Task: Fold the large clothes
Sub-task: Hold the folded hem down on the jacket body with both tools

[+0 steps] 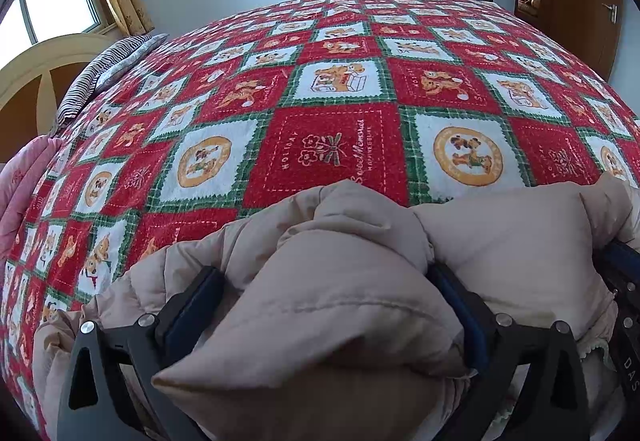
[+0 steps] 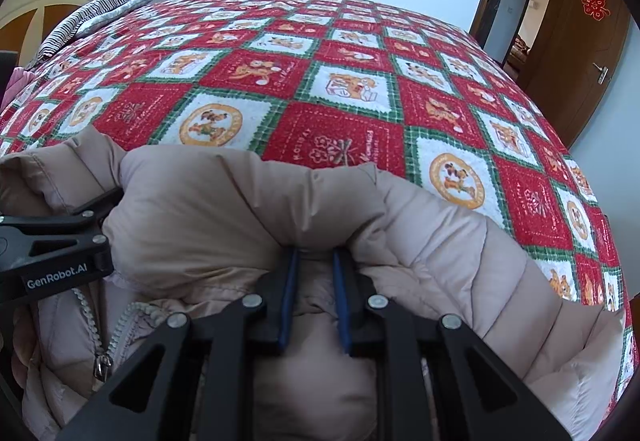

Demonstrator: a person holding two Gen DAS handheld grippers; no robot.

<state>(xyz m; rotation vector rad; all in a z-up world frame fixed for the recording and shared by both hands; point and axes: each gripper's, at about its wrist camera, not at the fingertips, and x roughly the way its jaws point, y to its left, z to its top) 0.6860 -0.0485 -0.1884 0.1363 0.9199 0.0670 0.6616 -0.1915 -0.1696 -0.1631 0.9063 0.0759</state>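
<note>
Right at the near edge of the bed lies a beige puffer jacket [image 2: 224, 209], its shell smooth and faintly shiny, quilted in soft padded bands with stitched seams. It sits bunched in rounded, pillowy folds, its bulk running crosswise along the bed's edge from one gripper to the other. A pale zipper [image 2: 100, 337] with a metal pull runs down the lower left in the right wrist view. Beneath it spreads a fleecy blanket [image 1: 332, 145] of red and white diamonds edged in green plaid, printed with cartoon bears.

The left gripper [image 1: 328, 281] stands wide, its blue-padded fingers [image 1: 192, 305] flanking a fat fold of the jacket. The right gripper [image 2: 314, 261] is narrowed, pinching a ridge of jacket fabric between its blue pads [image 2: 289, 293].
</note>
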